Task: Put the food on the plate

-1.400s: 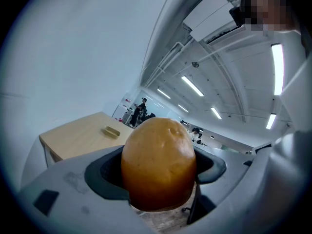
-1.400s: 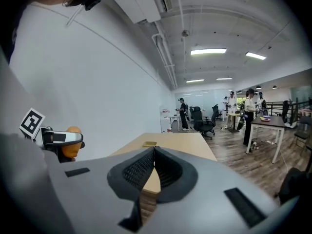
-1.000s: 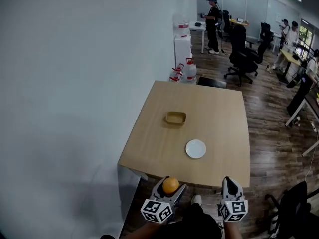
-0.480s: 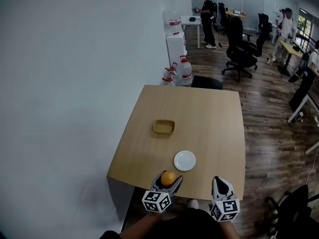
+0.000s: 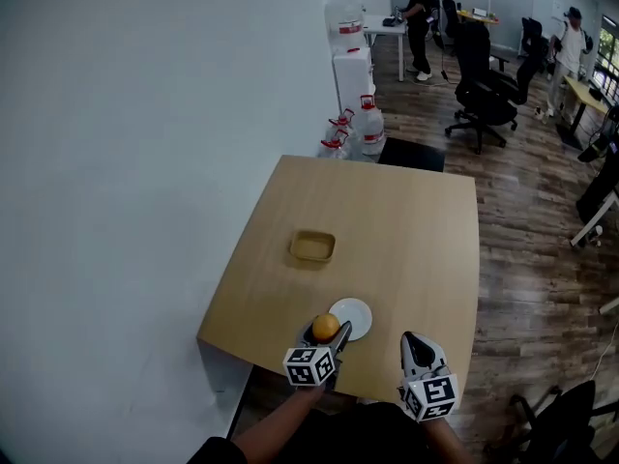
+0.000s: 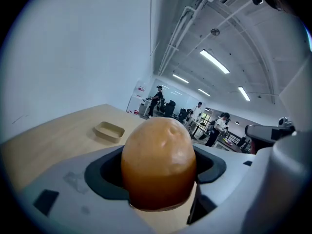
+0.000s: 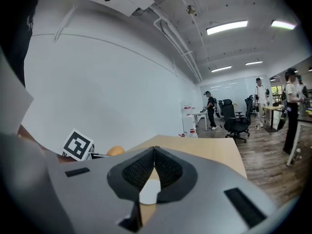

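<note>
Orange (image 5: 326, 327) | grasped between left hand-held gripper (image 5: 328, 336) jaws | right hand-held gripper (image 5: 409, 341) clenched, empty

On the tabletop (image 5: 406, 230), the plate (image 5: 354, 315) lies close to the near edge, around 6 o'clock. The tray (image 5: 312, 247) sits well apart from it, at the plate's 11 o'clock, nearer the tabletop's middle. The left tongs (image 5: 327, 331) reach in over the near edge with the food (image 5: 326, 328) between them, at the plate's 8 o'clock rim. The right tongs (image 5: 414, 344) hang at the plate's 4 o'clock, just beside the left ones, with nothing between them. A wall (image 5: 126, 162) runs along the tabletop's 9 o'clock side. Water bottles (image 5: 363, 129) stand on the floor past the far edge at 11 o'clock, and office chairs (image 5: 484, 95) stand farther back at 1 o'clock.
</note>
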`<state>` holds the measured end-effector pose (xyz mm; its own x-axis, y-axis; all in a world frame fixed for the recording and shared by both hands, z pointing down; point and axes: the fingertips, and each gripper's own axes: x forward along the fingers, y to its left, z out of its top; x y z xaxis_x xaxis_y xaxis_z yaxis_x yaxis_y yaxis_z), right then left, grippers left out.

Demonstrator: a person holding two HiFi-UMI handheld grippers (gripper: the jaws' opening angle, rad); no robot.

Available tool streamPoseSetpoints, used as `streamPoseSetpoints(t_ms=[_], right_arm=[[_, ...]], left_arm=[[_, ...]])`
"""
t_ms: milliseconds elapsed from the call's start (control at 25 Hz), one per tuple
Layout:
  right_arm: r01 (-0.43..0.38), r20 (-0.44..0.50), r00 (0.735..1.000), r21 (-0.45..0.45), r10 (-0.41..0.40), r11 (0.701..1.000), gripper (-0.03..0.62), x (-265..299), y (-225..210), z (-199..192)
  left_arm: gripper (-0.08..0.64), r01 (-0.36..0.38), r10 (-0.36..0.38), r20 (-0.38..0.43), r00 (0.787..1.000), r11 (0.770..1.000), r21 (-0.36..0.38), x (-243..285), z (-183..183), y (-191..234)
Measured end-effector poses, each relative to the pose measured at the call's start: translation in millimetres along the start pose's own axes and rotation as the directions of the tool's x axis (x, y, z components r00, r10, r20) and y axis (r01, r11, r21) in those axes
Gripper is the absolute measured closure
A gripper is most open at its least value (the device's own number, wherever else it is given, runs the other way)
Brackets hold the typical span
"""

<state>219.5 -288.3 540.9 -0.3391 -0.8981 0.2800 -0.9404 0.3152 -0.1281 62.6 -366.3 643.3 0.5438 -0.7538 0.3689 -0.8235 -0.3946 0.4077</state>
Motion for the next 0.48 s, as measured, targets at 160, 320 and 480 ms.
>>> streamPoseSetpoints(t_ms=[160,320,480], right_arm=[[0.0,-0.005,1.0,-0.015,0.0,1.0,0.532,13,-14,3],[-0.017,-0.013,1.0,-0.014,0.017,1.0,0.532,24,-22,1],[-0.038,-0.031,0.999,-0.01,0.038,0.999,0.532,29,-28,-4]], left_arm=[[0.219,-0.018,0.02,-0.052,0.998,1.0,0.024,25,-15,6],[0.219,-0.04,0.041,-0.089,0.995,0.999,0.002,47,-31,12],[0.219,-0.054,0.05,-0.109,0.993,0.998,-0.027,73,-52,17]])
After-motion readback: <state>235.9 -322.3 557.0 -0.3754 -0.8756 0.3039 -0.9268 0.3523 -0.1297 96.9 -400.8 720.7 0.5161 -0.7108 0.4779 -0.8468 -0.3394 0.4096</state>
